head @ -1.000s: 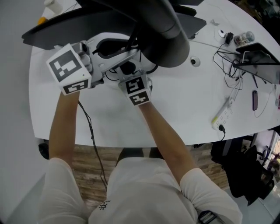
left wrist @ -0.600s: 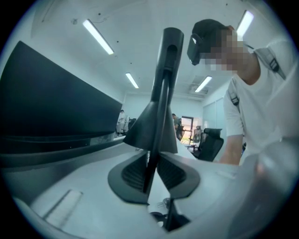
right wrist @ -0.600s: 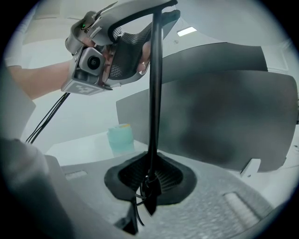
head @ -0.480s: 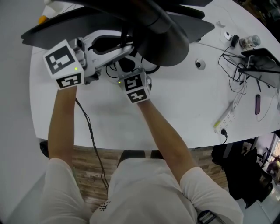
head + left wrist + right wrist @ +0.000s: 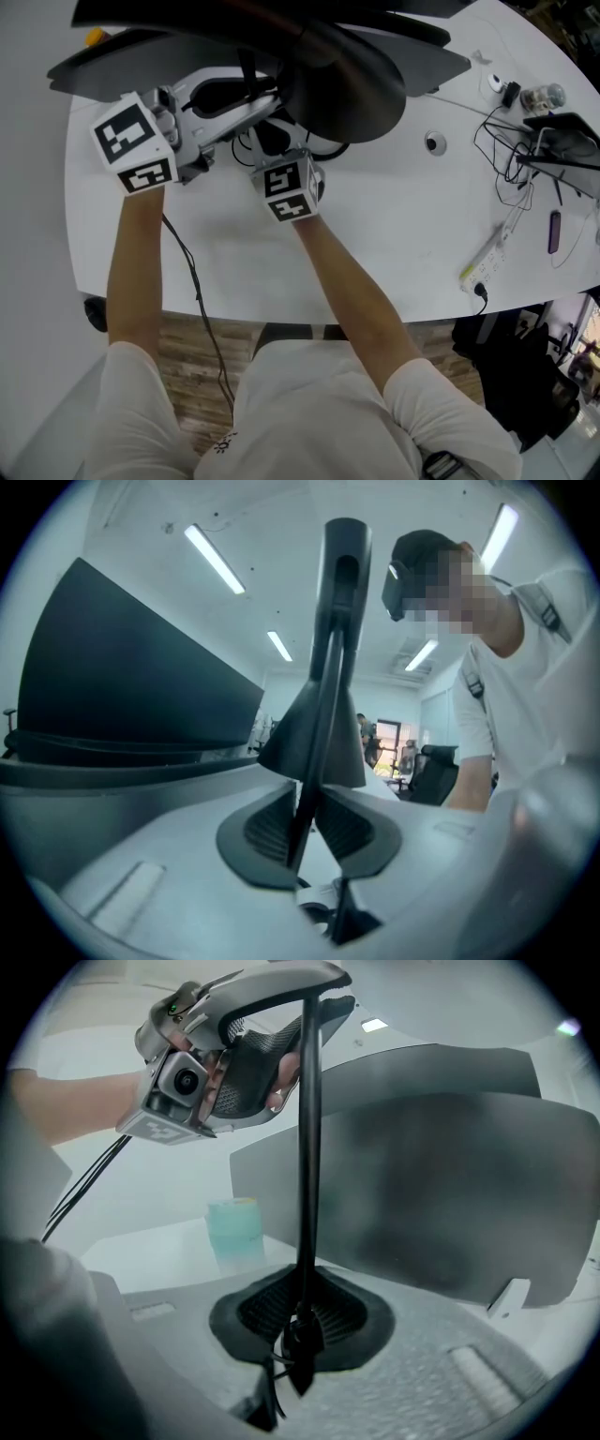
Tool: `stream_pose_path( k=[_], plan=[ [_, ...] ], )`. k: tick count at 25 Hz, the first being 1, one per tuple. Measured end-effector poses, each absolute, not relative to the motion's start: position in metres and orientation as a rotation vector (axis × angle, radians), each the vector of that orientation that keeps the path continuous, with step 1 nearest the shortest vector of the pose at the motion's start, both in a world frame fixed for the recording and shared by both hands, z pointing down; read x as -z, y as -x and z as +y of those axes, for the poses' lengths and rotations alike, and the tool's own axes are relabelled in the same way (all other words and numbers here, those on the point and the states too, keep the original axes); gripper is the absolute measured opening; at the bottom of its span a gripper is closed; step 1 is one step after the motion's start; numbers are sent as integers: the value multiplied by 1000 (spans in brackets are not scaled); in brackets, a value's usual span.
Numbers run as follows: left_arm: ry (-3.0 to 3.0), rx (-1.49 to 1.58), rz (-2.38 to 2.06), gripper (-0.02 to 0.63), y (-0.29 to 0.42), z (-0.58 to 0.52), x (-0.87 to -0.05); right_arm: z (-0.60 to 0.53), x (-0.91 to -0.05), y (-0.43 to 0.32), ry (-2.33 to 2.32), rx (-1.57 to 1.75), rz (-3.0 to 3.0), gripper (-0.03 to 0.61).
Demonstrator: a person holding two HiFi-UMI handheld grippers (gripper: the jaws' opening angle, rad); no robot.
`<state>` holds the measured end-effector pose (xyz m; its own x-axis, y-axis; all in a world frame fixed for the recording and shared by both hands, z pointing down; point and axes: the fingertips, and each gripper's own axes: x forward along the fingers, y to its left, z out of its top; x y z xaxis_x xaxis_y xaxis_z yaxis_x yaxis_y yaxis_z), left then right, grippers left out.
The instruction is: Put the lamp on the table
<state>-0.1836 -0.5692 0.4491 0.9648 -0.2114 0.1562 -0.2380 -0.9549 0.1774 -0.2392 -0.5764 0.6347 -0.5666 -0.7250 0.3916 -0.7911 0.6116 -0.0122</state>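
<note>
1. Holds a black lamp (image 5: 342, 84) by its thin upright stem (image 5: 307, 1147) with both tools, over the far edge of the white worktop (image 5: 375, 244), left of the middle and just in front of the dark monitors (image 5: 141, 52).
2. Pinches the stem in the left tool (image 5: 307, 810), set narrow, with the ribbed pads (image 5: 272, 829) against the rod on either side. Has just been easing these jaws a little wider, with the rod between them.
3. Pinches the same stem lower down in the right tool (image 5: 302, 1302), likewise narrow and closed on the rod, with a thin black cord (image 5: 275, 1377) dangling just under the grip.
4. Shows, in the right tool's view, the left tool clamped higher up the stem.
5. Shows, in the left tool's view, the cone-shaped shade (image 5: 317, 747) just past the grip, point up and widening downward, with a slotted black bar (image 5: 343, 583) rising above it.
6. Hides the lamp's foot in every view; cannot tell whether the lamp touches the worktop or hangs clear of it.
7. Has a pale teal cup (image 5: 234, 1230) standing on the worktop near the monitors, behind the stem in the right tool's view.
8. Has a round cable hole (image 5: 433, 143) in the worktop to the right of the shade. Has a tangle of black cables (image 5: 511, 173) and a glass jar (image 5: 547, 97) toward the right edge, and a white power strip (image 5: 487, 251) near the front right corner.
</note>
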Motion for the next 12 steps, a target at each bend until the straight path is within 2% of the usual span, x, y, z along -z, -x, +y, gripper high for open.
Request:
stream_pose_path(
  k=[12],
  plan=[
    [-2888,-140,-389,60,188,-573,-452,-576,-638,239,-1316,-194,-2456,51]
  ],
)
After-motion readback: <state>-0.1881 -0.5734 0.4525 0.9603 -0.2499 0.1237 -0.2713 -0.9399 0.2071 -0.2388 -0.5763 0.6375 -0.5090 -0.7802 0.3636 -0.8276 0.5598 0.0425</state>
